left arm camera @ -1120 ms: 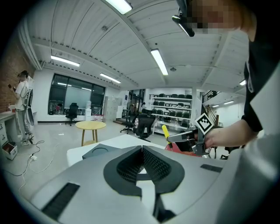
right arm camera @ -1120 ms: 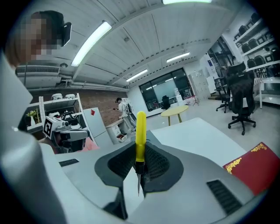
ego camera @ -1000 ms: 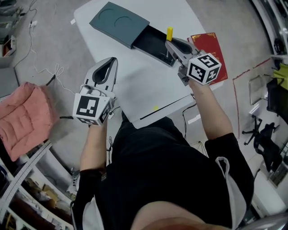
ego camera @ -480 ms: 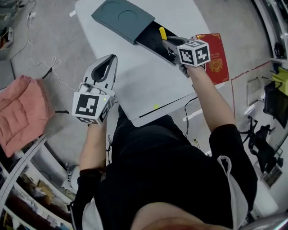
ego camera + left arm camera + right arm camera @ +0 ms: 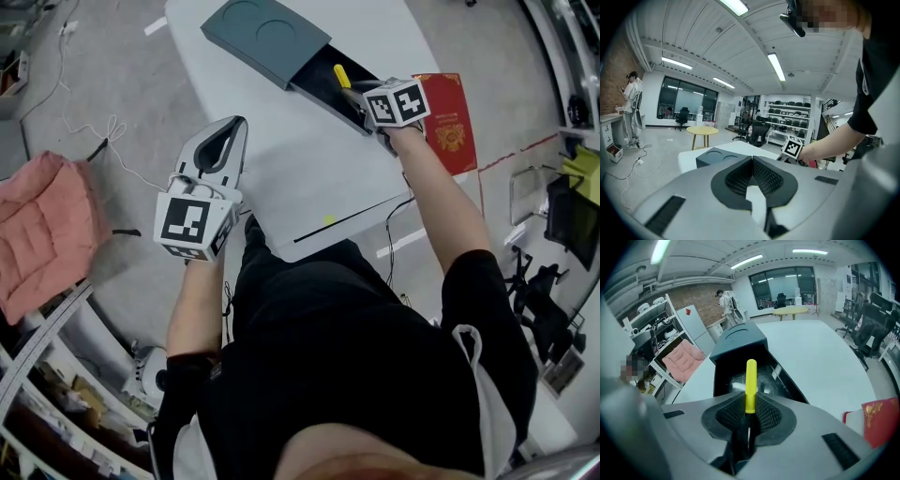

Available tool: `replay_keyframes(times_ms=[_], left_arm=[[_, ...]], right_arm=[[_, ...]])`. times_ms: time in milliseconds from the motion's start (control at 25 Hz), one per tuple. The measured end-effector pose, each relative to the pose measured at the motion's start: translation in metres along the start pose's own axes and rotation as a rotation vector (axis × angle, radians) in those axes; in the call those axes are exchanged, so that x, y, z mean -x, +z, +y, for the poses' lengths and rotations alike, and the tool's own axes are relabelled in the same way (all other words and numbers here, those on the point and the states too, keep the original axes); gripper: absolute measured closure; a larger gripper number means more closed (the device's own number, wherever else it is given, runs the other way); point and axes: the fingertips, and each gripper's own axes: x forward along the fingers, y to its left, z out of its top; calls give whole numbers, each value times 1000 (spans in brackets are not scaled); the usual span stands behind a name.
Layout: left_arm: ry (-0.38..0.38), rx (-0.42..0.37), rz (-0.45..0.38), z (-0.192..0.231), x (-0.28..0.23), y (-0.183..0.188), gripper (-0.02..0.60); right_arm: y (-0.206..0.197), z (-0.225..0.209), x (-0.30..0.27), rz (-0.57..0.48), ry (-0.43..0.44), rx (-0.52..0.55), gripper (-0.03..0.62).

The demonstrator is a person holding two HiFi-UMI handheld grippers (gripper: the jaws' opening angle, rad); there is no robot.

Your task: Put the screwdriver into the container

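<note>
Screwdriver (image 5: 750,376): slim yellow handle, dark shaft pinched in right gripper (image 5: 750,405). Axis ran along the jaws, handle pointed out over the open container (image 5: 740,339). Left gripper (image 5: 752,161) was closed, empty.

The screwdriver (image 5: 750,380) had a smooth yellow plastic handle. The container (image 5: 267,37) looked matt grey-green outside and glossy black within. The desk (image 5: 281,178) was smooth white, the cushion (image 5: 42,234) soft pink cloth.

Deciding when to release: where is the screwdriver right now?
The screwdriver is clamped in the jaws of the right gripper, upper right in the head view, its yellow handle over the open black drawer of the container, left of the red booklet.
</note>
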Motion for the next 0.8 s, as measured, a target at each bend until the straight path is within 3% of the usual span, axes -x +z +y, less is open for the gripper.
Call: replay_keyframes(times_ms=[400, 800], left_arm=[[21, 8, 3, 3, 18, -7, 565], [64, 4, -9, 15, 47, -5, 565]], right_arm=[[-7, -4, -12, 56, -51, 20, 514], [-3, -6, -9, -3, -87, -31, 490]])
